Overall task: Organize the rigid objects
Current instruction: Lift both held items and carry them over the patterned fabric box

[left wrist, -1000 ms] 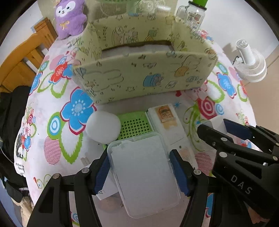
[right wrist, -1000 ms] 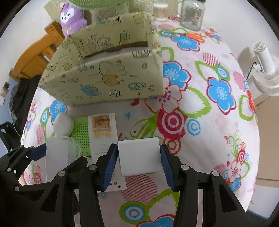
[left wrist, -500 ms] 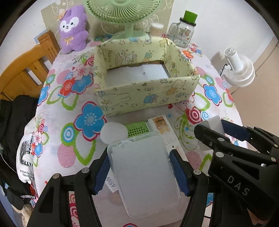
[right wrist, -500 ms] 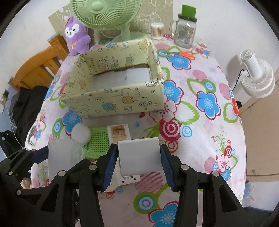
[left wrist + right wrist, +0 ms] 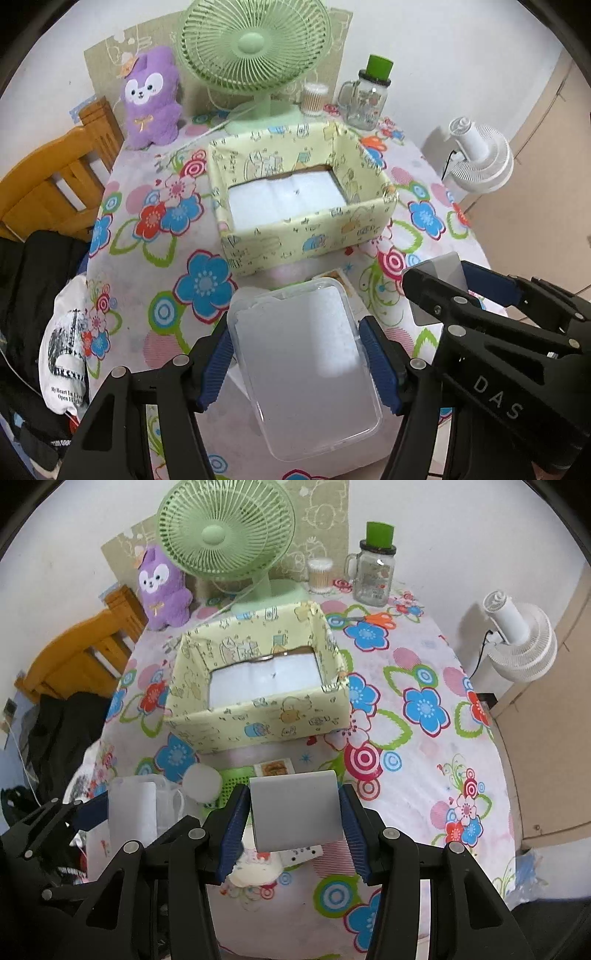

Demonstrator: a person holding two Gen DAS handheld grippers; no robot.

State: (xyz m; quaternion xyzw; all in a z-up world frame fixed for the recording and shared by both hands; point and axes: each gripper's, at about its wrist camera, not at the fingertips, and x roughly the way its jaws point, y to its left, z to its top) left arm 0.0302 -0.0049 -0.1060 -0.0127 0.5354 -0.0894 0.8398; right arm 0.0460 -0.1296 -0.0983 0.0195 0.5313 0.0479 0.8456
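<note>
Both grippers are carrying loads above the flowered tablecloth (image 5: 140, 332). Left gripper (image 5: 297, 356) is pinching a clear plastic case (image 5: 303, 369) between its blue pads, the case lying flat and lengthwise along the fingers. Right gripper (image 5: 294, 814) is squeezing a small grey-white block (image 5: 295, 808), its pads pressed to the block's two sides.

Compared with a second earlier, both tools are sitting higher: the yellow cartoon-printed box (image 5: 306, 236) is looking smaller and its white-lined inside is now showing, and the green fan (image 5: 255, 44), purple plush toy (image 5: 151, 99) and glass mug with green lid (image 5: 365, 96) are now in full view. The grips are unchanged. The white ball (image 5: 203, 782) and green perforated item (image 5: 232, 782) are lying on the cloth below, just in front of the box.

Readable writing: "DAS" on the right gripper's black body in the left view, and "My Heart" on a white printed fabric (image 5: 66, 354) at the table's left edge; the rest is too small to read.
</note>
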